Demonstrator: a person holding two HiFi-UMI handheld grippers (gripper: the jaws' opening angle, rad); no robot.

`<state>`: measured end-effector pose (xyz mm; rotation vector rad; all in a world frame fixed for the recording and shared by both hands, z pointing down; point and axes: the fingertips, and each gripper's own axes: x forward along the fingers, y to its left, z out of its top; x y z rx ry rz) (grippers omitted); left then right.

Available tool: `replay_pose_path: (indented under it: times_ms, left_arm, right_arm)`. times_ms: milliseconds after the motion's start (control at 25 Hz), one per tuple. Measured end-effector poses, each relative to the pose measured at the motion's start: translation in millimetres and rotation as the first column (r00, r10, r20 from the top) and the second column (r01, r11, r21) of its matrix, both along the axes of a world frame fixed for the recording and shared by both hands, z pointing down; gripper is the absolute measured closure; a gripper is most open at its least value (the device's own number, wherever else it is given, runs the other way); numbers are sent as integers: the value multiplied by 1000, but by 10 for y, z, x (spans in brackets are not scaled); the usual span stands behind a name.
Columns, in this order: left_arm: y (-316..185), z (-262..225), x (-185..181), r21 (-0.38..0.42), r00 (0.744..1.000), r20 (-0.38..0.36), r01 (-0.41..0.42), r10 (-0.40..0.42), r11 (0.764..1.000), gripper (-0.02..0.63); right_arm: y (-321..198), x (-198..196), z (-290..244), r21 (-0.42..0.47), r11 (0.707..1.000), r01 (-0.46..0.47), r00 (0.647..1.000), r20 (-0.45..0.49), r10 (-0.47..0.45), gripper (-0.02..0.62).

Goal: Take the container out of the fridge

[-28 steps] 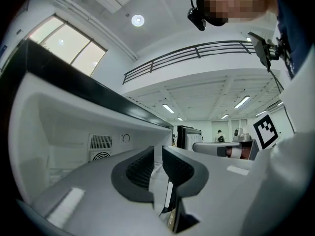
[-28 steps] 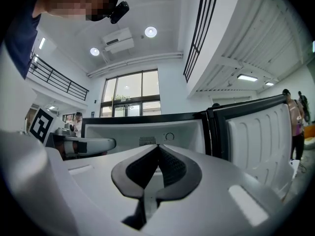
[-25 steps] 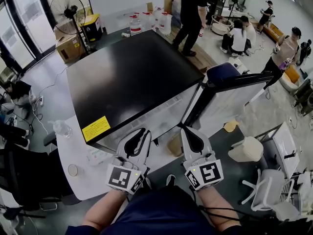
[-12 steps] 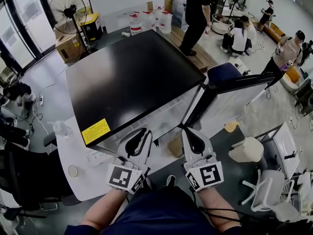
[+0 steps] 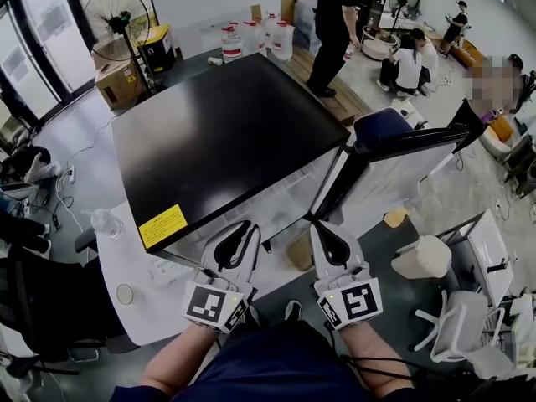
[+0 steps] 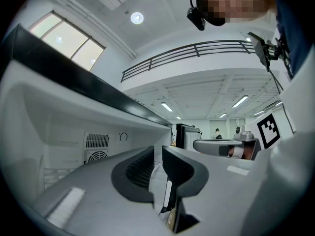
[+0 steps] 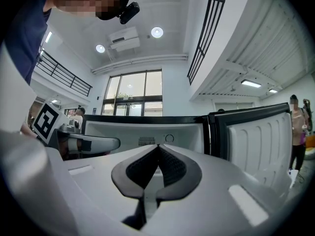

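Observation:
The fridge (image 5: 226, 132) has a black top, and its door (image 5: 394, 170) stands swung open at the right. Both grippers hover level in front of the opening. My left gripper (image 5: 249, 227) shows a narrow gap between its jaws and nothing in it. My right gripper (image 5: 318, 224) is shut, its tips touching, and it holds nothing. In the left gripper view the gripper (image 6: 158, 149) faces the white inside with a vent (image 6: 97, 141) on the back wall. In the right gripper view the gripper (image 7: 158, 145) faces the same back wall and the door's inner side (image 7: 256, 141). No container shows in any view.
A white table (image 5: 126, 258) with a water bottle (image 5: 106, 220) stands left of the fridge. A brown box (image 5: 299, 248) lies on the floor between the grippers. A stool (image 5: 423, 254) and chairs are at the right. Several people and a fan (image 5: 117, 15) are farther back.
Both grippers have kept their places and jaw positions. Only the people in the background have shifted.

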<state>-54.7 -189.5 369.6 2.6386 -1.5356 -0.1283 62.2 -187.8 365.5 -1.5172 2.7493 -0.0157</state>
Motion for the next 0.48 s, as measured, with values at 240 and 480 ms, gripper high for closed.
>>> replay_pose_path:
  times_ms: [240,480]
  left_arm:
    - [13,9,15,-6,1000,4,1,-1,1000,554]
    - [9,44,11,-15,1000,0,11,-11,1000,555]
  right_arm:
    - [14,17,0,-3,1000,3,1000,5,-3,589]
    - [19,34,15,-4,1000,4,1000,11,-4,589]
